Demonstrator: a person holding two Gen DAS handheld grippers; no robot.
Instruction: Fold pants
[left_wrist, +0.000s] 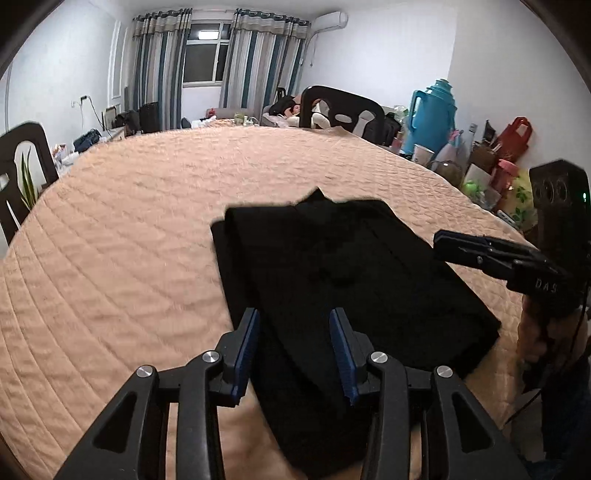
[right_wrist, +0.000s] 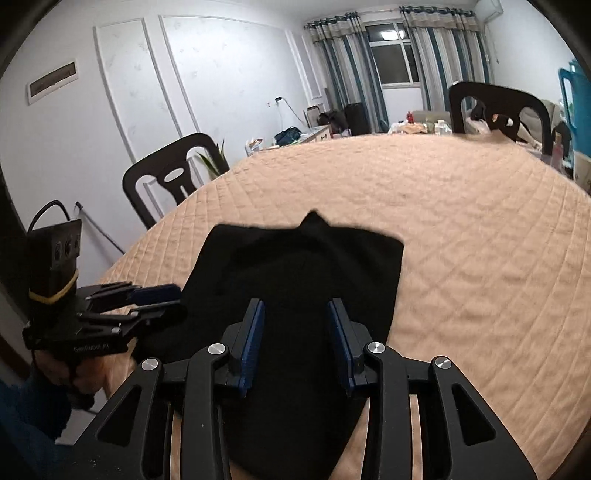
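holding your left gripper (left_wrist: 293, 354) and right gripper (right_wrist: 295, 345) above the folded black pants (left_wrist: 332, 273), both with fingers apart and gripping nothing, pants lying flat near the round quilted table's (left_wrist: 129, 221) near edge

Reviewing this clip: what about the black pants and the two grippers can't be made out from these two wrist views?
- Black pants: near end hidden behind the left gripper in the left wrist view, and behind the right gripper in the right wrist view.
- Fold layers: fabric too dark; edges blurred.
- Whether either gripper touches the cloth: cannot tell.
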